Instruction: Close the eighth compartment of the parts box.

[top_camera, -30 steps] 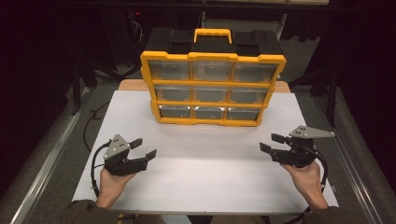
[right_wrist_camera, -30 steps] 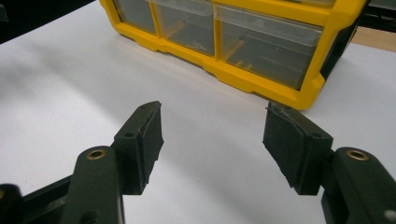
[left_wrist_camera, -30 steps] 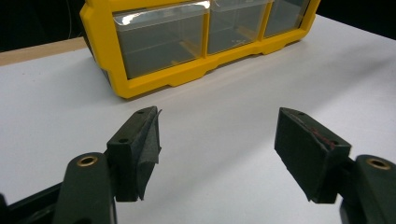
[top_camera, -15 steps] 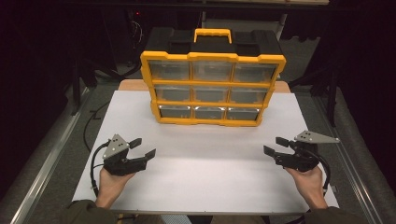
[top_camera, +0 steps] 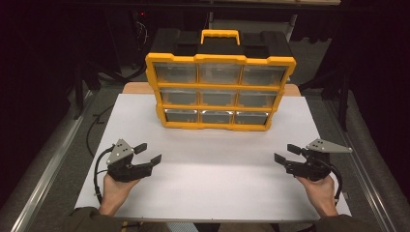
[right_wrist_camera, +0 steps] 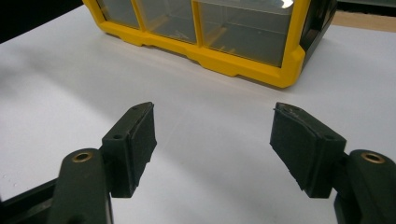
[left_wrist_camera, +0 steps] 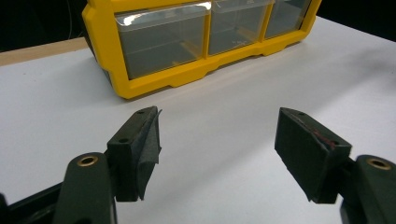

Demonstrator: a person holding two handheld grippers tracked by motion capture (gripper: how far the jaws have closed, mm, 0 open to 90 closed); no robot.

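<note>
A yellow and black drawer cabinet with three rows of clear drawers stands upright at the back of the white table top. My left gripper rests low at the front left, open, with nothing between its jaws. At the front right my right gripper is open and holds nothing. The left gripper view looks past my left gripper to the cabinet's bottom left corner. In the right gripper view, beyond my right gripper, lies the cabinet's bottom right corner. Both grippers are well short of the cabinet.
A wooden strip shows behind the white top, beside the cabinet. Grey floor and a metal rail run along the left side, with dark cables near the table's left edge. The surroundings are dark.
My right gripper has dropped lower and drawn slightly nearer the front edge. The left gripper and the cabinet have stayed put.
</note>
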